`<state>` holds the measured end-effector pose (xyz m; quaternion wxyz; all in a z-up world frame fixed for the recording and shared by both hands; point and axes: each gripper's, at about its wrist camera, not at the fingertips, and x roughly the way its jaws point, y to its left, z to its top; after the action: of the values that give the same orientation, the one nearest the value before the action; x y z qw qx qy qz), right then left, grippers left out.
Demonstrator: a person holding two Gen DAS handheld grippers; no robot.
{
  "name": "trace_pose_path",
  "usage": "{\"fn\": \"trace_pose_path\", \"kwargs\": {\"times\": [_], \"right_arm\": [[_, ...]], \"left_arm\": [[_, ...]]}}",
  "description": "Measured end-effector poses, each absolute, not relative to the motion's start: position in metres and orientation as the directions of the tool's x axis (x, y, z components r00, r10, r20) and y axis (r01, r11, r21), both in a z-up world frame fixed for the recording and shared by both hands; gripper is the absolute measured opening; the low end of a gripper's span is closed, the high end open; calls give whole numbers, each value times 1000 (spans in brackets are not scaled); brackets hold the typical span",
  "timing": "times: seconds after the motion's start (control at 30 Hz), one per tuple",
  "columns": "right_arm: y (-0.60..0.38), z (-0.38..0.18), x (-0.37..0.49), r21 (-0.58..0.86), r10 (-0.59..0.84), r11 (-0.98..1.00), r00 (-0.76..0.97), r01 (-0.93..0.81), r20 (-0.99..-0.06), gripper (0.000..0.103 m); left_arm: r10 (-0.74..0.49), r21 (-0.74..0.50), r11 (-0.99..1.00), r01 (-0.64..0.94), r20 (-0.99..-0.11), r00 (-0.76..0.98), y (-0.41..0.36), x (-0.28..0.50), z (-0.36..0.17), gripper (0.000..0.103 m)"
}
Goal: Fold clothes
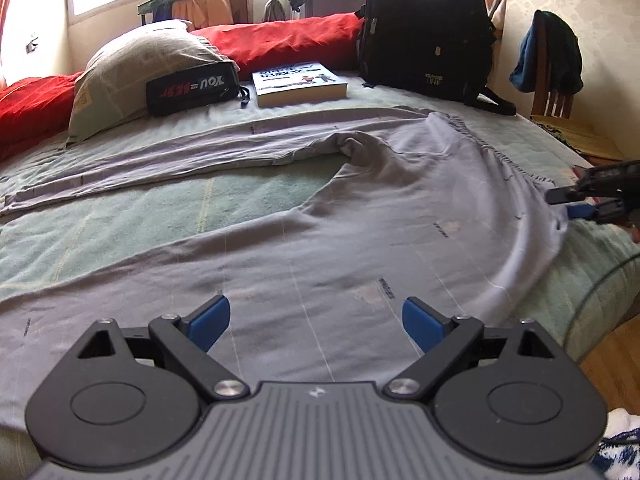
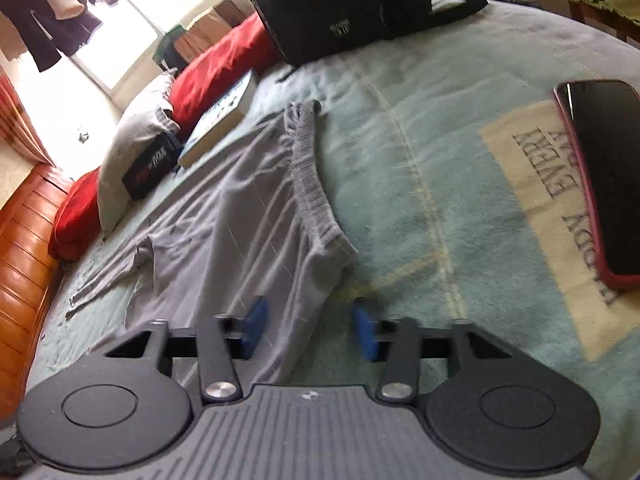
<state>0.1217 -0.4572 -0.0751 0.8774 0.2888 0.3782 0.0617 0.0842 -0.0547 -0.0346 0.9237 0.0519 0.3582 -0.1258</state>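
Observation:
Grey trousers (image 1: 400, 208) lie spread on the green bedspread (image 1: 200, 196), legs splayed to the left, elastic waistband (image 1: 500, 152) to the right. My left gripper (image 1: 316, 322) is open and empty, just above the near leg. My right gripper (image 2: 308, 330) is open, its blue pads on either side of the near waistband corner of the trousers (image 2: 248, 240), not closed on it. It also shows in the left wrist view (image 1: 572, 204) at the waistband corner.
At the back of the bed are a black backpack (image 1: 424, 28), a book (image 1: 298, 82), a black pouch (image 1: 192, 88), a grey pillow (image 1: 136, 68) and red cushions (image 1: 280, 36). A phone in a red case (image 2: 604, 176) lies on the bedspread right of my right gripper. A chair (image 1: 556, 80) stands beyond the bed.

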Motion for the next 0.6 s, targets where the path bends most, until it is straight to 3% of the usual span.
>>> {"fn": "trace_pose_path", "kwargs": {"times": [0.03, 0.4, 0.5, 0.6], "right_arm": [[-456, -77, 122, 550, 322, 827, 705, 115, -632, 5], [-467, -81, 87, 556, 302, 821, 731, 125, -611, 4], [-467, -80, 82, 548, 302, 828, 730, 117, -613, 7], [-459, -65, 71, 487, 249, 867, 756, 104, -605, 20]], "left_arm": [[-193, 7, 964, 266, -670, 717, -54, 80, -34, 93], [-177, 17, 970, 242, -632, 754, -59, 54, -23, 93], [-158, 43, 970, 238, -632, 759, -64, 57, -24, 93], [-112, 90, 972, 216, -633, 766, -67, 64, -25, 93]]}}
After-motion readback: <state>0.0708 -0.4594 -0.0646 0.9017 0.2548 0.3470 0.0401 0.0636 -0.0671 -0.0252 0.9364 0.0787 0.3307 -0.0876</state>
